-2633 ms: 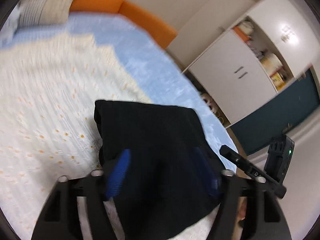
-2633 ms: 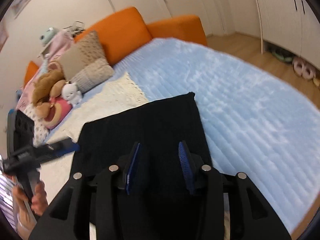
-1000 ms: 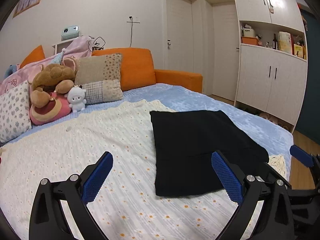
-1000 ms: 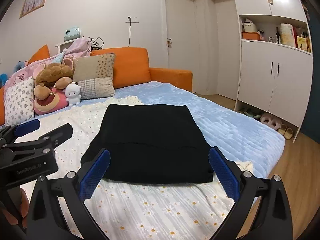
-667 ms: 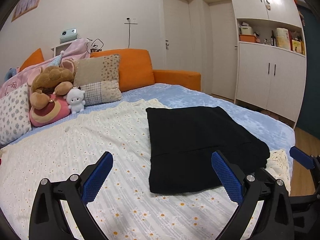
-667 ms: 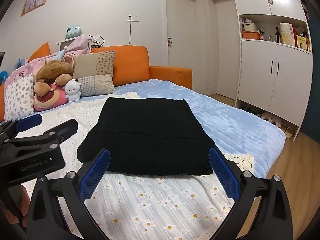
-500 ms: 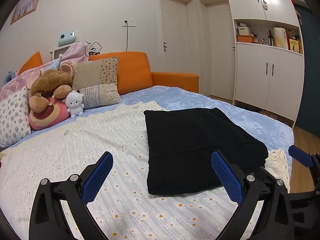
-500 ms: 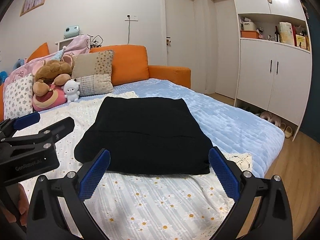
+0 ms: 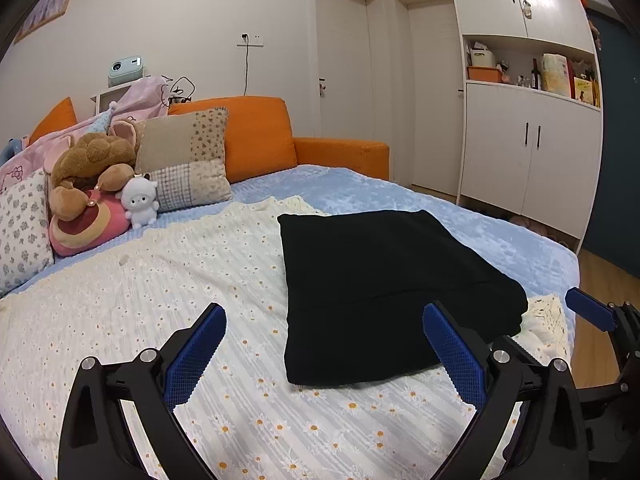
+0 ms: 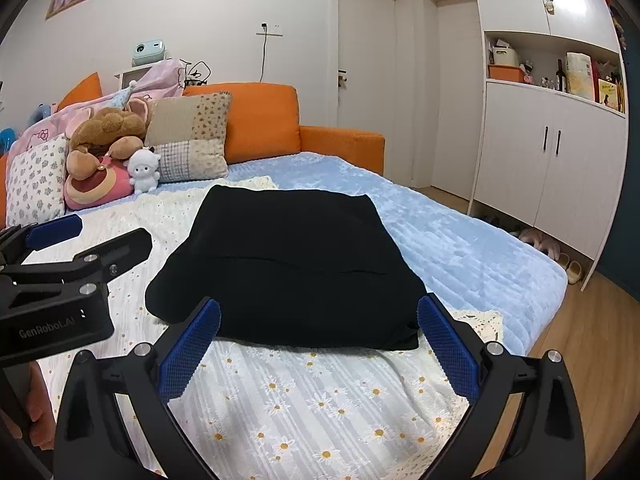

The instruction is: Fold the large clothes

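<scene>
Hovering level above the folded black garment [image 9: 392,280]: left hand-held gripper [image 9: 324,344] and right hand-held gripper [image 10: 318,336], both wide apart, empty.

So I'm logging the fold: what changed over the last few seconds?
Both claws, left and right, let go of the folded black garment, opened and drew back. It stays flat on the daisy-print cream bedspread; the cushions are unmoved.

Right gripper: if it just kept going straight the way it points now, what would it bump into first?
Most likely the folded black garment lying on the daisy blanket. The right gripper is open and aimed at its near edge, with nothing between; depth is hard to judge.
</scene>
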`<action>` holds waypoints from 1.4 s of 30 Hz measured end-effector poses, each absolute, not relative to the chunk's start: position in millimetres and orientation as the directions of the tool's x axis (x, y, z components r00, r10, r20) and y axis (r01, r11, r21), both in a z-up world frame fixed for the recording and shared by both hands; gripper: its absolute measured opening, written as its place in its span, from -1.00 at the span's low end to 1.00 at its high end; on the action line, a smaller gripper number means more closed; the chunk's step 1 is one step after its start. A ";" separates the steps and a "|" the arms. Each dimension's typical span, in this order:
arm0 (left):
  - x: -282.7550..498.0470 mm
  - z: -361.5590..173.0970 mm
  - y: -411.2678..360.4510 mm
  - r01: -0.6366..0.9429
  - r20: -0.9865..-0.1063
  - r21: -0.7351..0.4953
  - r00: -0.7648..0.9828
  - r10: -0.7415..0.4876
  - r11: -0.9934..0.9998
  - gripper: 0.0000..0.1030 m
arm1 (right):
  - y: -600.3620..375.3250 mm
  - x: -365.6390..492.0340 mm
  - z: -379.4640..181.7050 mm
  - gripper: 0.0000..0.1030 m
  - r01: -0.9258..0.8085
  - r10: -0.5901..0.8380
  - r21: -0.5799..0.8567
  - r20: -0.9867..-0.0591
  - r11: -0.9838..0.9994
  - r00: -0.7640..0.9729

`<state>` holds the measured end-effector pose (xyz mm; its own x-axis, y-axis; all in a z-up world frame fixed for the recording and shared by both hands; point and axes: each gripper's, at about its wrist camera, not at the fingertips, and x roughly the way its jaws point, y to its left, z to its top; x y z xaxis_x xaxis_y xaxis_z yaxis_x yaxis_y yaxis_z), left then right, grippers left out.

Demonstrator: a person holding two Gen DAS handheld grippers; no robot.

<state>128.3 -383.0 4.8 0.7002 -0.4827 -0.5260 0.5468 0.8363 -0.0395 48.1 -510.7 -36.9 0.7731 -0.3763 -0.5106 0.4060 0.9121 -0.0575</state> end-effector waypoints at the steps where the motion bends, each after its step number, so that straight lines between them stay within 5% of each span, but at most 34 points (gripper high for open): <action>1: 128.3 4.1 -383.1 0.546 -0.528 -0.041 0.699 -0.482 0.837 0.94 | -510.3 48.9 -36.8 0.90 0.405 -0.378 -0.062 -0.509 0.912 0.773; 42: 119.8 4.0 -386.2 0.558 -0.504 -0.001 0.716 -0.483 0.830 0.94 | -524.2 52.0 -42.5 0.90 0.427 -0.387 -0.044 -0.516 0.903 0.765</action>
